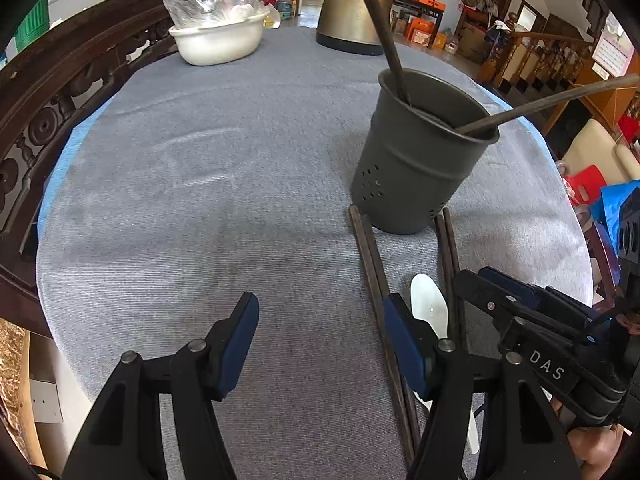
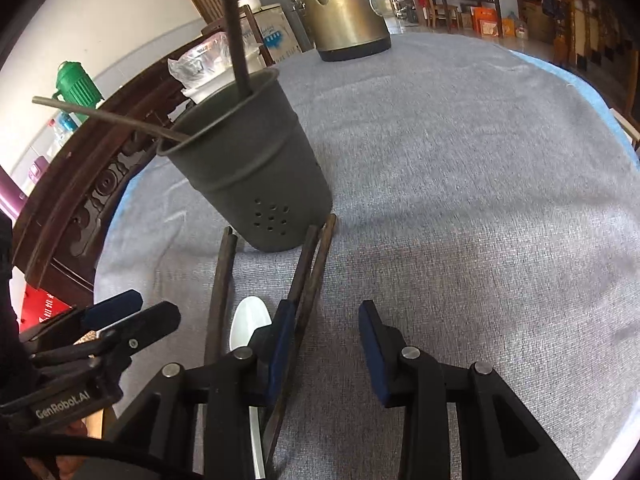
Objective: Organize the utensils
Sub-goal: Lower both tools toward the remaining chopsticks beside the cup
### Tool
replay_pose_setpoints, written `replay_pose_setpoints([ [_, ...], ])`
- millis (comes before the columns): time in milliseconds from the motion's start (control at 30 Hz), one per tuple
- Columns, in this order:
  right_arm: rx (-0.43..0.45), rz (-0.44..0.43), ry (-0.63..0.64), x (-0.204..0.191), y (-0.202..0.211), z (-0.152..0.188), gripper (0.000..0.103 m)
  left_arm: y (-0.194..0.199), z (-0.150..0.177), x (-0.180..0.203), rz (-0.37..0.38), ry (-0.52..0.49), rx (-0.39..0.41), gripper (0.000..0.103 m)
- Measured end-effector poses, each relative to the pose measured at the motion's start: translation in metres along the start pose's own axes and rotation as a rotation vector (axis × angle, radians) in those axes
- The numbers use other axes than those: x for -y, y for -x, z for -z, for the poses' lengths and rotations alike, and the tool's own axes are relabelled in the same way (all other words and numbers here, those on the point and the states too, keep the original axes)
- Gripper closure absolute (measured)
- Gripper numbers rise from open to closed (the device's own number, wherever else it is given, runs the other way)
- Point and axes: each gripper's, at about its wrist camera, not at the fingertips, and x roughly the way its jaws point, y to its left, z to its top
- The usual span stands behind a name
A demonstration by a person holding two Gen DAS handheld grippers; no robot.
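Dark holder: upright on the cloth, two chopsticks already inside. Loose chopsticks and white spoon: lying just before it, awaiting pickup. Left gripper and right gripper: both apart, empty, poised above them.

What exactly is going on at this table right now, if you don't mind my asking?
A person with a gripper in each hand is tidying utensils on a grey cloth. Two chopsticks already stand in the dark holder. Two pairs of chopsticks and a white spoon lie in front of it. The left gripper and the right gripper hover over them, both open, holding nothing.
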Motion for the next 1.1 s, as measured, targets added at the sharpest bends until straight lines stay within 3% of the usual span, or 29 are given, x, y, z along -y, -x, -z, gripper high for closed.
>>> replay_pose_setpoints([
  [500, 0.006, 0.026, 0.040, -0.005, 0.003, -0.001, 0.066, -0.023, -0.004, 0.003, 0.014, 0.025, -0.072, 0.037],
  [1100, 0.011, 0.069, 0.061, -0.005, 0.002, -0.001, 0.066, -0.021, 0.001, -0.003, 0.024, 0.014, -0.072, 0.037],
])
